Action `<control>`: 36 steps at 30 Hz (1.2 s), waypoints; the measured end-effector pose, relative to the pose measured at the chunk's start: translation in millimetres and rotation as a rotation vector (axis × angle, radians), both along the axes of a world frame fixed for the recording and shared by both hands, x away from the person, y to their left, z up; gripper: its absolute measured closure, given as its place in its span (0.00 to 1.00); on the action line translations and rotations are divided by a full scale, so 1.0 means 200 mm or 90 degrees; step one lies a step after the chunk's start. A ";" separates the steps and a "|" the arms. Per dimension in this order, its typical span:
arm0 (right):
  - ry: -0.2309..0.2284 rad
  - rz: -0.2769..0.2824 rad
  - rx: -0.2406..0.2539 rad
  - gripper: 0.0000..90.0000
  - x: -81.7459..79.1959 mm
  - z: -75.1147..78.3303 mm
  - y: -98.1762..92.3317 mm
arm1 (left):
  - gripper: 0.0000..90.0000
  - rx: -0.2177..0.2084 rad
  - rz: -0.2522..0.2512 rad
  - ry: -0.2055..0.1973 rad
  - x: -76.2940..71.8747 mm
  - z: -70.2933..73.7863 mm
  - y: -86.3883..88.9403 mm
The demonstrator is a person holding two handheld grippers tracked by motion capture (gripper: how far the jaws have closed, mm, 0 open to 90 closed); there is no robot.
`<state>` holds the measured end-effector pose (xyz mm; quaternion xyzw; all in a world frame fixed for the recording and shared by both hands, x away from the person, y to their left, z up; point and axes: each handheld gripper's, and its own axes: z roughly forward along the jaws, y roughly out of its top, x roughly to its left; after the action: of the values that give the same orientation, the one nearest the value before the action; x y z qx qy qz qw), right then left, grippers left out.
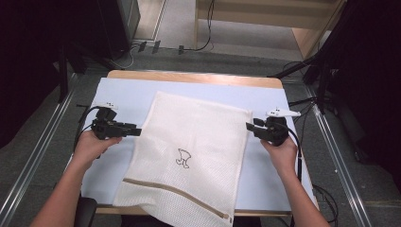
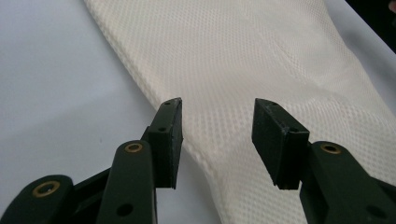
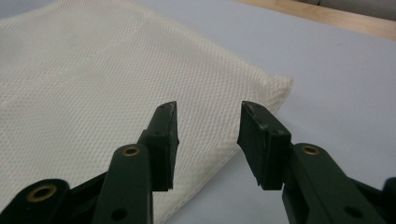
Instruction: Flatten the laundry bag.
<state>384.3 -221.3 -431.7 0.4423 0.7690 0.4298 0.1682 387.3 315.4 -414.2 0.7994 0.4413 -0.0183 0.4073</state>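
- High view: a cream mesh laundry bag [image 1: 189, 156] lies flat and slightly askew on a pale blue mat [image 1: 127, 92] that covers a wooden table [image 1: 194, 78]. A small dark drawing sits near the middle of the bag, and a tan zipper [image 1: 175, 193] runs slantwise across its near end, which hangs a little over the table's front edge.
- Same view: the left gripper [image 1: 135, 131], held in the person's left hand [image 1: 94, 144], points at the bag's left edge and sits just beside it. The right gripper [image 1: 249, 126], in the right hand [image 1: 281, 151], points at the bag's right edge close to the far right corner. Both forearms come in from the bottom, and a cable trails from each gripper.
- Left gripper view: the left gripper [image 2: 217, 135] has its jaws standing well apart, with nothing pressed between the pads. Beyond them the bag's [image 2: 261, 60] edge runs slantwise, mesh to the right and blue mat [image 2: 56, 79] to the left. Whether the pads touch the cloth cannot be told.
- Right gripper view: the right gripper [image 3: 208, 140] also has its jaws spread, clamped on nothing. The bag's [image 3: 93, 79] rounded corner lies just past the tips, with mat [image 3: 327, 70] to the right and a strip of the wooden table [image 3: 327, 16] at the top.
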 end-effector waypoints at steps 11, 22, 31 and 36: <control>0.028 0.012 0.003 0.56 -0.23 -0.11 0.06 | 0.58 0.048 0.017 0.000 0.07 -0.08 -0.03; 0.032 0.004 -0.041 0.54 -0.31 -0.21 0.12 | 0.58 0.057 0.021 -0.009 0.10 -0.15 -0.05; 0.038 0.021 -0.065 0.56 -0.30 -0.26 0.18 | 0.61 0.063 0.017 0.012 0.10 -0.19 -0.09; 0.039 0.020 -0.069 0.70 -0.30 -0.26 0.20 | 0.74 0.062 0.018 0.035 0.09 -0.20 -0.11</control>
<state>324.4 -181.8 -482.8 0.4330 0.8028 0.3766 0.1616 405.8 293.9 -453.4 0.8109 0.4642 -0.0133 0.3560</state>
